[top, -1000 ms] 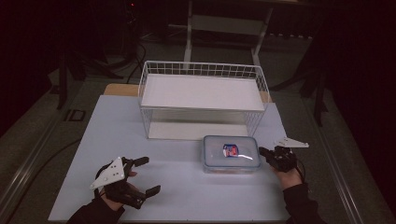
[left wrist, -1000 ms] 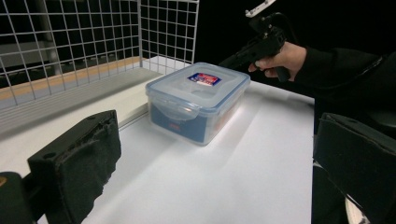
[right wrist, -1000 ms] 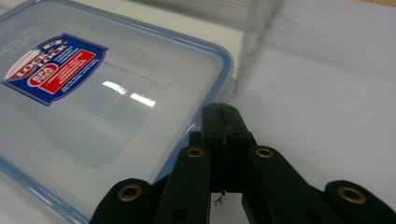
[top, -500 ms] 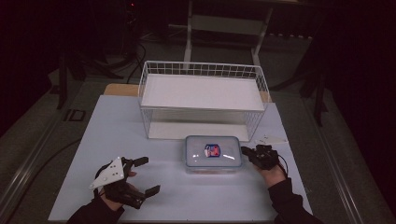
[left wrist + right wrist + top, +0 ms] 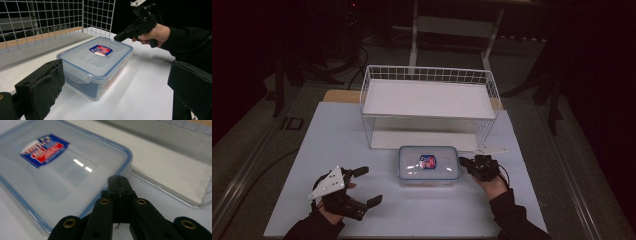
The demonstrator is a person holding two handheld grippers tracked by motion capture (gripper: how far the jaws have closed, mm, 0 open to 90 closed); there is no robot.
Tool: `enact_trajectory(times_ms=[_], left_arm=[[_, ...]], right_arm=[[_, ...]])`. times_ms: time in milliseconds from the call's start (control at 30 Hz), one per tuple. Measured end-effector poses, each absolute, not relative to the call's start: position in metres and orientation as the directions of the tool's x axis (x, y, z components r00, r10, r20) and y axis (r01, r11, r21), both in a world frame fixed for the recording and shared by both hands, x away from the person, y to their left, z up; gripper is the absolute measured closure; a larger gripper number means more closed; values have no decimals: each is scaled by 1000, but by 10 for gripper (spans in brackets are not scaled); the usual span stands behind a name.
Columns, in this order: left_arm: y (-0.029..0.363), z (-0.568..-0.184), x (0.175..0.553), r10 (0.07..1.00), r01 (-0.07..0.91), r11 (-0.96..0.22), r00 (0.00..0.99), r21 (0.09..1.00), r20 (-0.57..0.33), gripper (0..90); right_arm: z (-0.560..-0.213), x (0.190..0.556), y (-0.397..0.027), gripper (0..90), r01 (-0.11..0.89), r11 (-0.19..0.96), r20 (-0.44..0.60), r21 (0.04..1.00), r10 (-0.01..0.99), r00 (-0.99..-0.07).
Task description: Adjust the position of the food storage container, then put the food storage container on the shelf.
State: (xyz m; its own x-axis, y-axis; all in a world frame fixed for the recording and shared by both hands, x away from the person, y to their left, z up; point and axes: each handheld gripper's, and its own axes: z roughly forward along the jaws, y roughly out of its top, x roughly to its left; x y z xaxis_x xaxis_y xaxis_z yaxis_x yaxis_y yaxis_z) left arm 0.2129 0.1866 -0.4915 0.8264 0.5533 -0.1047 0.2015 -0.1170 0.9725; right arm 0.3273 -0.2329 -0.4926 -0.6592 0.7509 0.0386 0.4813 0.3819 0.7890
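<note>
Black jaws of the left gripper were spread wide at lower left. Right of it, the plastic container was set mid-frame. Closed tips of the right gripper were pressed against its right edge.

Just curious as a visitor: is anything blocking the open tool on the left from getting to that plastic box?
Nothing visible. Bare white table lies between the open left tool and the lidded box. The shut right tool sits at the box's far side.
</note>
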Motion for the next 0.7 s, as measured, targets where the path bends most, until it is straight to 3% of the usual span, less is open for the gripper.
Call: enact_trajectory(times_ms=[167,367,467,700], left_arm=[[188,-492,214,566,222,-119,816,968,-118,10],[188,-489,213,590,231,-124,799,965,-116,10],[187,-485,211,598,229,-132,794,964,-107,10],[179,-465,211,589,229,-151,802,962,-99,10]], right_arm=[[-481,316,-234,896,448,351,52,822,738,-673],[-464,297,-232,811,386,311,60,869,708,-704],[-458,291,-233,677,372,284,82,884,688,-721],[-449,279,-234,153,301,273,59,914,643,-764]])
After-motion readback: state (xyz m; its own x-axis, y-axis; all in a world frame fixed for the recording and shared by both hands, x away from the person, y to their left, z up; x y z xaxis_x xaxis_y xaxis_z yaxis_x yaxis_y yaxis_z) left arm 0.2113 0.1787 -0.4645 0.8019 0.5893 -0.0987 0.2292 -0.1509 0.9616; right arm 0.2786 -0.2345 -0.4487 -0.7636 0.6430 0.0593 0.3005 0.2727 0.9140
